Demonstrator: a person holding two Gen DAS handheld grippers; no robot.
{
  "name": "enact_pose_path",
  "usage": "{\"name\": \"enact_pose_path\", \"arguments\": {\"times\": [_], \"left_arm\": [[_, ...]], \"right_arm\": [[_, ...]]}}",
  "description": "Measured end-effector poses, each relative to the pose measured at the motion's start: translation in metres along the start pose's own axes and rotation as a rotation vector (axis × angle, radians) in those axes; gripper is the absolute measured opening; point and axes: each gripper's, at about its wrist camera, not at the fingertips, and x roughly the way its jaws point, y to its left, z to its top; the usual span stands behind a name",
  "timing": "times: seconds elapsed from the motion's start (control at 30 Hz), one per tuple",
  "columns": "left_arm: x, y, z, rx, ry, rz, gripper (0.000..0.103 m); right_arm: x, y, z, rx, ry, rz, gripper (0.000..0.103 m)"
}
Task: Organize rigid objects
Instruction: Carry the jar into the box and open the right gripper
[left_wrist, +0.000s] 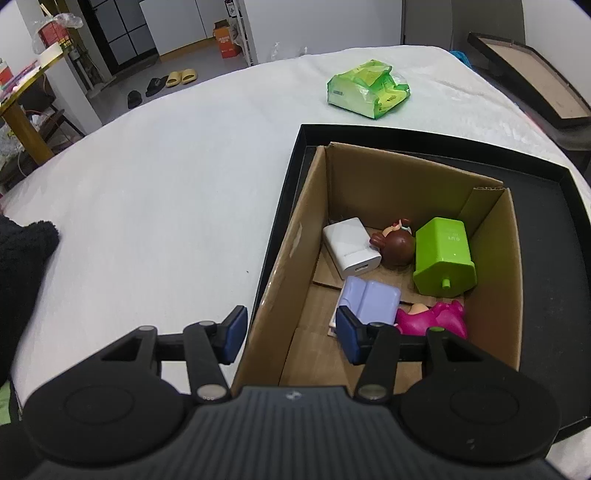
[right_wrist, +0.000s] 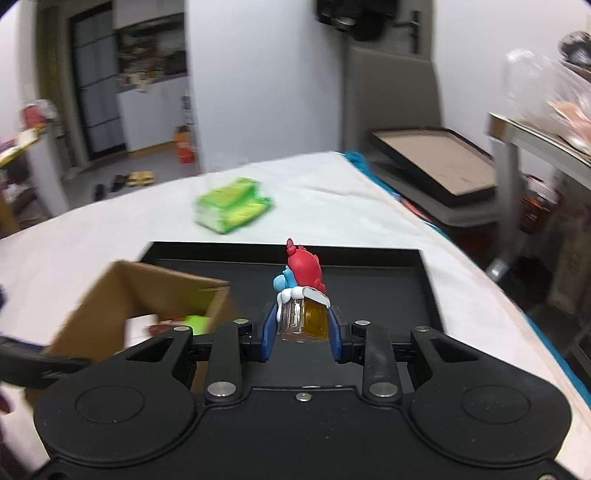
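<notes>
White bed (left_wrist: 155, 206), cardboard box (left_wrist: 306, 229) holding toys (left_wrist: 443, 254)

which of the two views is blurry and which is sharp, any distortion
Left wrist view: sharp, the cardboard box and white charger read crisply, though the fisheye bows the bed edge. Right wrist view: motion-blurred, the green packet and box are smeared; only the right gripper and the toy figure it clamps stay fairly clear.
</notes>
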Motion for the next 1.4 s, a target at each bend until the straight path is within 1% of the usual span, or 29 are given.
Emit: {"name": "enact_pose_path", "arguments": {"times": [0.1,0.4,0.5,0.67,0.73,0.83,0.93,1.1,1.27,1.33,1.4], "left_arm": [[-0.004,0.004,-0.002,0.003,-0.003,-0.028,0.051],[-0.005,0.025,-0.009,-0.029,0.009,-0.094,0.044],[-0.004,0.031,-0.011,-0.032,0.018,-0.113,0.038],[0.004,0.047,-0.015,-0.068,0.047,-0.154,0.016],[0.005,0.051,-0.016,-0.071,0.047,-0.163,0.013],[0.006,0.055,-0.016,-0.078,0.048,-0.191,0.012],[0.007,0.057,-0.015,-0.072,0.047,-0.210,0.012],[0.011,0.060,-0.015,-0.048,0.053,-0.229,0.012],[0.015,0.062,-0.015,-0.059,0.065,-0.242,0.012],[0.014,0.062,-0.015,-0.065,0.066,-0.245,0.012],[0.013,0.063,-0.015,-0.067,0.067,-0.243,0.012]], "right_arm": [[-0.005,0.012,0.001,-0.016,0.003,0.036,0.028],[-0.007,0.051,0.008,-0.066,0.000,0.069,0.028],[-0.007,0.063,0.009,-0.078,0.004,0.092,0.028],[-0.001,0.084,0.006,-0.107,0.038,0.124,0.028],[0.000,0.093,0.004,-0.120,0.055,0.140,0.029],[0.001,0.104,0.000,-0.142,0.080,0.153,0.029],[0.007,0.110,-0.003,-0.148,0.121,0.138,0.029],[0.012,0.117,-0.007,-0.156,0.160,0.115,0.029],[0.019,0.120,-0.013,-0.167,0.208,0.097,0.029],[0.023,0.119,-0.013,-0.149,0.230,0.108,0.023],[0.026,0.120,-0.014,-0.142,0.243,0.111,0.023]]}}
